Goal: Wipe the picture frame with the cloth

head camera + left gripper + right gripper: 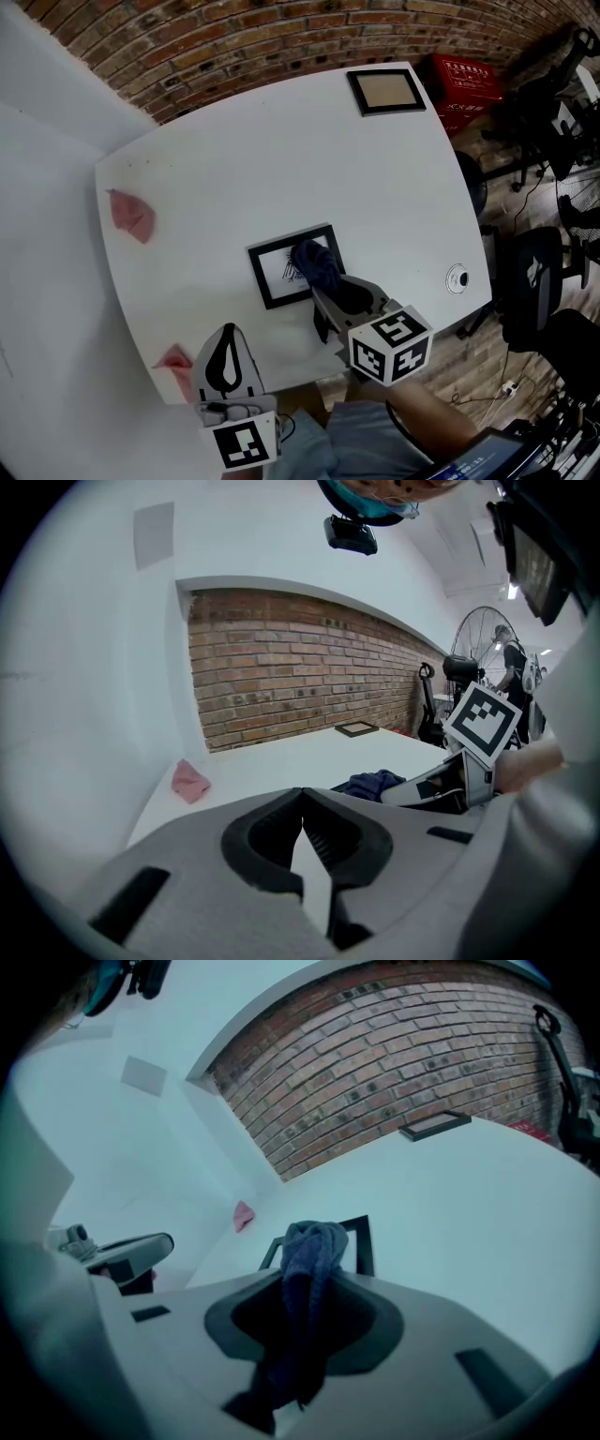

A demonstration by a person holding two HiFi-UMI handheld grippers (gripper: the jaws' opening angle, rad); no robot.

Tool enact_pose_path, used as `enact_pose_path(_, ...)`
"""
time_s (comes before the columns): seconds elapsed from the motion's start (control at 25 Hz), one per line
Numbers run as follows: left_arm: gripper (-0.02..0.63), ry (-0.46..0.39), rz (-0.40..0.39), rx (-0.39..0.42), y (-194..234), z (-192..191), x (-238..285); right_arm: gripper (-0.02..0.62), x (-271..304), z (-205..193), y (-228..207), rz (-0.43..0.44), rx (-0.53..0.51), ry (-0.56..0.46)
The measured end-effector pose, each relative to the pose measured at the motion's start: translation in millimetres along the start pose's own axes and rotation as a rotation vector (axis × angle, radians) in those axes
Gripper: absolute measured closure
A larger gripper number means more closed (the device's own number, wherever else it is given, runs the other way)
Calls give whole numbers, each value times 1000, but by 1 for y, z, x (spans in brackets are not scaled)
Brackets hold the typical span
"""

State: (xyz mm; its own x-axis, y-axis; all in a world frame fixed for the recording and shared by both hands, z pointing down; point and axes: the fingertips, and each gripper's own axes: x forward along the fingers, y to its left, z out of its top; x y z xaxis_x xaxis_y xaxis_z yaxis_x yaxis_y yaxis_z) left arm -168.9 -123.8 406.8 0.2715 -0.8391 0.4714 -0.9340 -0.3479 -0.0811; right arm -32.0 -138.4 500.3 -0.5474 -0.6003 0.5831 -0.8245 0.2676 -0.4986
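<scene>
Holding cloth [315, 263] on picture frame [273, 275] | right claw [324, 288] clamped on it | left claw [228, 333] closed, empty, nearby

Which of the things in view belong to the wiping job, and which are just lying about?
In use:
blue cloth, clamped in the right gripper
black picture frame, beneath the cloth

Lying about:
second frame at the far edge
far pink cloth
near pink cloth
small round object
left gripper, shut and empty
</scene>
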Motion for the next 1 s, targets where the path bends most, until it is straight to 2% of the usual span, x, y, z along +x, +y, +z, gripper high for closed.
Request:
enact_pose_path(0.24,597,20,-8,0,-11,3,2,488,-10,2,-11,-16,19,-17)
enact_pose_path(0.6,597,-50,-15,21,-38,35,-4,488,-46,26,-17,-8,3,-85)
enact_pose_path(0.84,597,-102,14,9,-40,56,-26,488,-67,50,3,21,-45,-129)
enact_pose_path(1.0,597,-124,47,6,-30,62,-42,486,-67,60,26,69,-75,-138)
